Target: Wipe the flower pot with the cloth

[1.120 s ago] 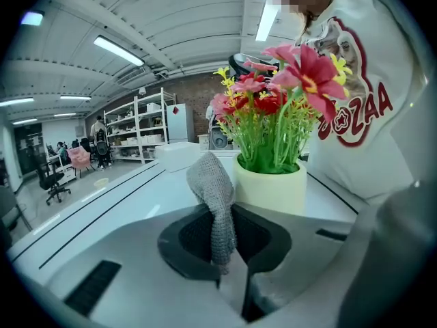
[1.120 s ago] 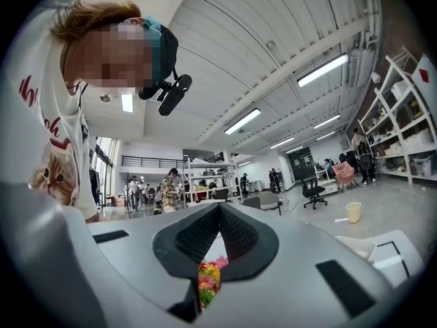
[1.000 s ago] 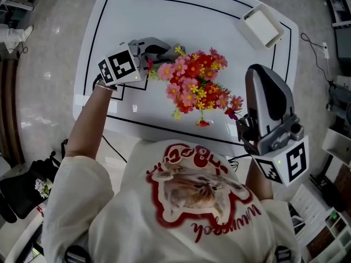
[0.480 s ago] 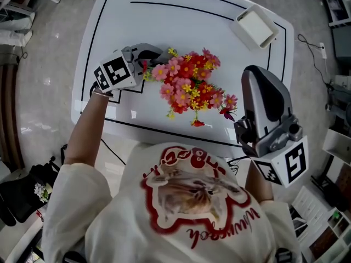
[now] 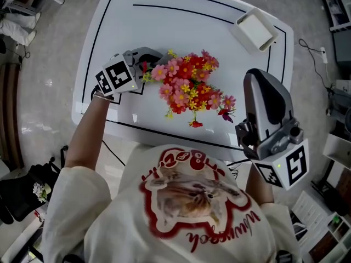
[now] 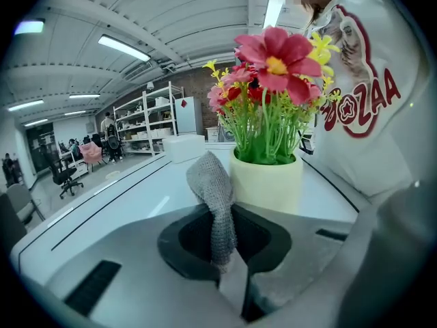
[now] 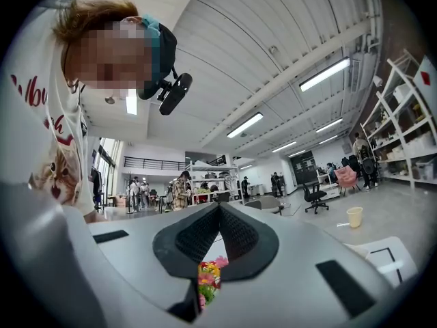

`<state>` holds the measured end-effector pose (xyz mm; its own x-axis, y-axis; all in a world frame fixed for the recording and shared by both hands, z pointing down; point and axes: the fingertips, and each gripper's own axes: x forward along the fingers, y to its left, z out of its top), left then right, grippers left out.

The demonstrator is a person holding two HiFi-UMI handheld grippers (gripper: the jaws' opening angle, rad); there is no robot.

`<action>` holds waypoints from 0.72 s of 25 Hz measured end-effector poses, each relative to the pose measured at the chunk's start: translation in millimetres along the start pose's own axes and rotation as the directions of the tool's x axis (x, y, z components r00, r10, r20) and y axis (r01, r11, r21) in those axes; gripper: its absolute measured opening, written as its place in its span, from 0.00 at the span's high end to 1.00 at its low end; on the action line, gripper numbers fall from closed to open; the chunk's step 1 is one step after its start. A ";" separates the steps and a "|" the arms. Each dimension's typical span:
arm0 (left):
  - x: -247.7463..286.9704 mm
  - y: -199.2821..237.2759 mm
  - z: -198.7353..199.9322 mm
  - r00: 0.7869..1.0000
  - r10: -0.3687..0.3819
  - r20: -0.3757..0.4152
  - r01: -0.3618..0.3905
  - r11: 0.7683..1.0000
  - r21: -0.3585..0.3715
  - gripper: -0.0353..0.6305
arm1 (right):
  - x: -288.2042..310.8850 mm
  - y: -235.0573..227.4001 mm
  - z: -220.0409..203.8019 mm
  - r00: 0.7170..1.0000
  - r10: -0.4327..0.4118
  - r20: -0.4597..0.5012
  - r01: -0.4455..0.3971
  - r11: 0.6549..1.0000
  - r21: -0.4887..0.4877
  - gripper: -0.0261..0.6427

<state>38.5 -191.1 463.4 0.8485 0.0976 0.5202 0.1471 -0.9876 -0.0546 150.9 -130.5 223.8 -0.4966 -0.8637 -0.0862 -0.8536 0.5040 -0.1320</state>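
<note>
Grey cloth clamped in left tongs beside one flower pot; right tongs closed, empty.

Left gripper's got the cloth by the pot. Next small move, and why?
Probably ease the left gripper forward to press the cloth onto the side of the pot: the jaws are shut on the cloth, which stands up right beside the cream wall, contact unclear.

Head camera looks steeply down; every view shares the flowers.
</note>
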 end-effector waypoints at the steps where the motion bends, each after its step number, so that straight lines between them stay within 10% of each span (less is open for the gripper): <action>1: -0.6 -0.9 -0.6 1.000 0.002 -0.001 -0.002 1.000 -0.001 0.88 | -0.4 0.2 -0.1 1.000 0.000 0.001 0.000 1.000 0.000 0.96; 18: -8.9 -20.4 -8.2 1.000 -0.004 -0.030 0.005 0.999 0.031 0.88 | 1.4 21.5 2.6 1.000 -0.030 -0.003 0.030 0.999 -0.016 0.96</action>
<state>23.8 -172.8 466.9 0.8324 0.0983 0.5453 0.1674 -0.9828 -0.0785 132.2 -120.9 218.3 -0.4716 -0.8782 -0.0793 -0.8703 0.4780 -0.1189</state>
